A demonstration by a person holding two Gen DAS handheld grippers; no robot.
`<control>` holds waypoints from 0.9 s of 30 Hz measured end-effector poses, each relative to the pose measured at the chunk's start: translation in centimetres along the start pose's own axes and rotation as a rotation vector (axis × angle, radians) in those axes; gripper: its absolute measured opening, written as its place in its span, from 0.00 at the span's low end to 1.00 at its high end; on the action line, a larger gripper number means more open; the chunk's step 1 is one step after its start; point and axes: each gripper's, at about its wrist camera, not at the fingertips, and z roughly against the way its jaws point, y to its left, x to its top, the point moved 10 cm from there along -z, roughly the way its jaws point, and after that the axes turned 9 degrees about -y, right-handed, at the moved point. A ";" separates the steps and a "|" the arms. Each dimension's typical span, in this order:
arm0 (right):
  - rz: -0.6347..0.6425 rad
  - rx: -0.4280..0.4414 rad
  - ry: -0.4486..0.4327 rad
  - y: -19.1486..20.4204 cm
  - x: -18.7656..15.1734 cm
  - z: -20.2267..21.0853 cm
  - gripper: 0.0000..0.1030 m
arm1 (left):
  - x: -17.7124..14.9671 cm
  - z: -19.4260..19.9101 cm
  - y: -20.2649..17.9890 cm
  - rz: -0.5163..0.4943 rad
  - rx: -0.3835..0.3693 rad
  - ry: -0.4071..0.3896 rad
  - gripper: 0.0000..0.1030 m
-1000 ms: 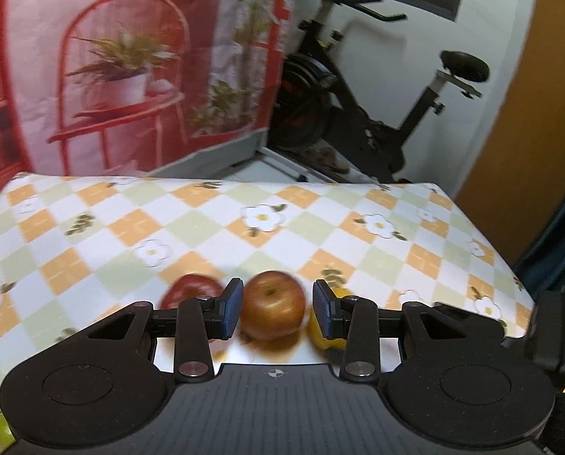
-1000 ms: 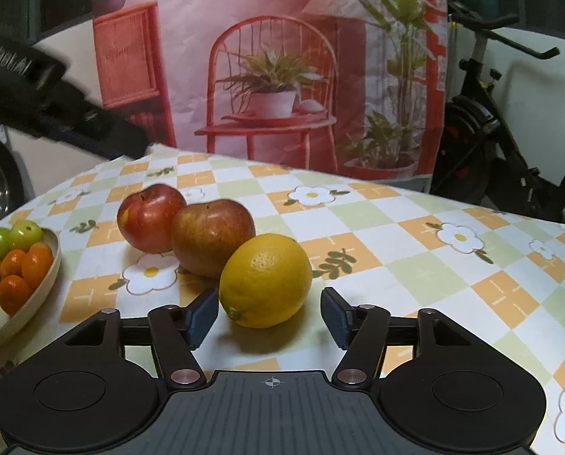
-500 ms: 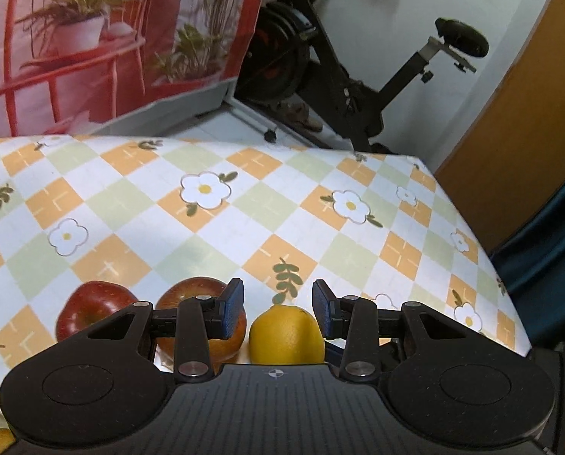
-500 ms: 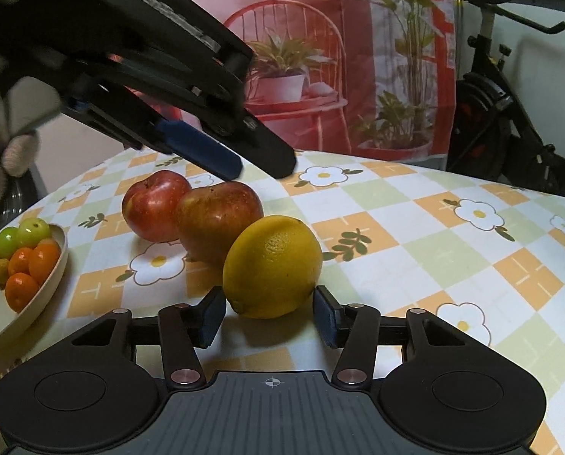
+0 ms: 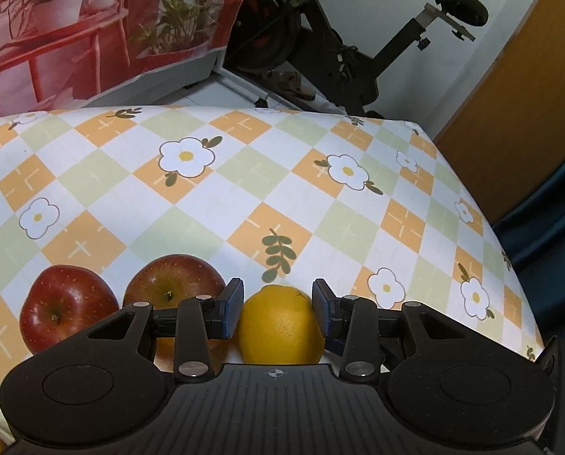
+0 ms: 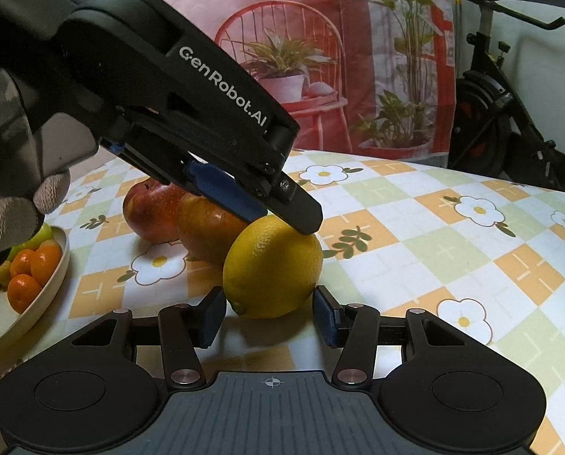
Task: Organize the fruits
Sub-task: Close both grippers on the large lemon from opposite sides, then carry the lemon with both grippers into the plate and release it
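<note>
Much of the left hand-held gripper (image 6: 282, 220) is cut off in the right wrist view: its body runs out of the top left corner, and only knitted fingertips (image 6: 7, 223) of the gloved hand holding it show at the left edge. It slants down from upper left, and one black fingertip rests on top of the lemon (image 6: 273, 267). From its own camera the lemon sits between its two blue pads, which flank it closely at its upper sides; whether they actually press cannot be told, though the jaws are nearly together.

The right hand-held gripper (image 6: 269, 316) lies low and near level at the lemon's near side. Its jaws are drawn in around the fruit, the pads just beside the skin; contact is hard to make out.

The lemon rests on the checked, flowered worktop (image 6: 453, 250), touching the nearer of two red apples (image 6: 206, 227), whose lower halves are hidden. The second apple (image 6: 149, 208) sits behind. A bowl (image 6: 53, 280) of small citrus is cut off at the left edge.
</note>
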 end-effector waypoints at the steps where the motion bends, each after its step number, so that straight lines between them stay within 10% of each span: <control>1: -0.002 0.001 0.000 0.0 0.0 0.0 0.45 | 0.0 0.0 0.0 0.004 -0.003 0.001 0.41; 27: 0.010 0.073 -0.031 2.3 0.3 2.8 0.45 | -1.6 3.7 -0.7 -0.002 -0.026 -0.016 0.41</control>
